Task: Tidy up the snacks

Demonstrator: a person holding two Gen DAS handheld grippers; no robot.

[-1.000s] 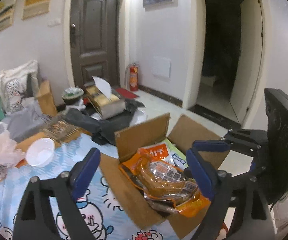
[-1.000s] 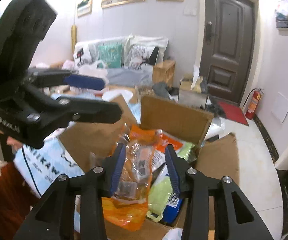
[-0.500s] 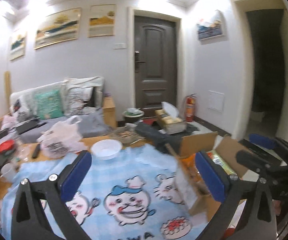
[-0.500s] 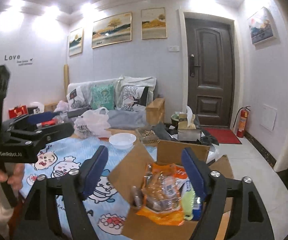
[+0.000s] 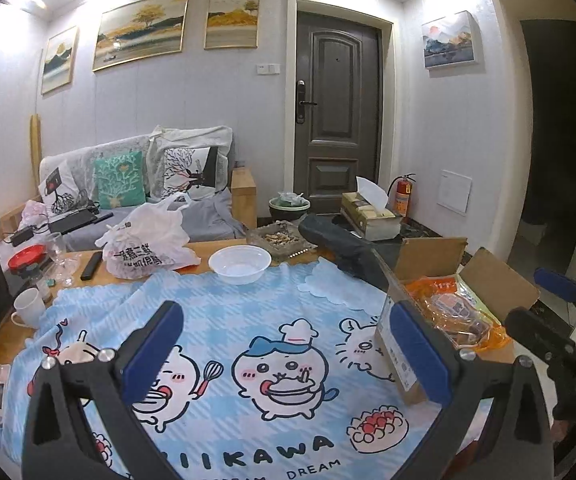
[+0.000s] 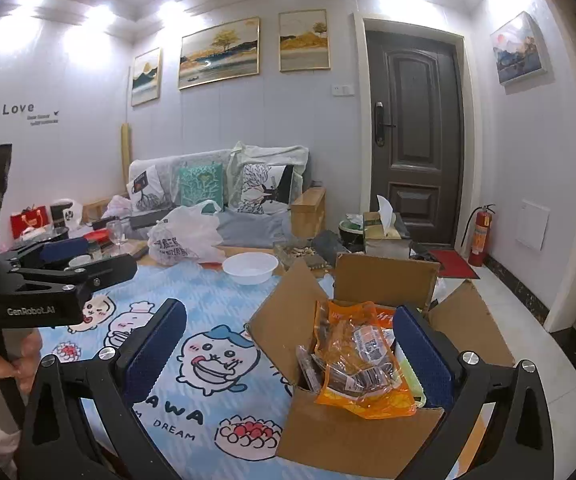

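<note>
Snack pack (image 6: pixel 362 360) orange, in cardboard box (image 6: pixel 352 436); cloth (image 6: pixel 216 308) reads "DREAM"; both hand-held grippers apart.

Two wrist views above the tablecloth (image 5: pixel 248 320), doorward, sharing the box (image 6: pixel 368 436).

one cardboard box (image 6: pixel 352 436), one white bowl (image 6: pixel 250 267), three sofa cushions (image 5: pixel 120 178), four paintings (image 5: pixel 140 32)
</note>
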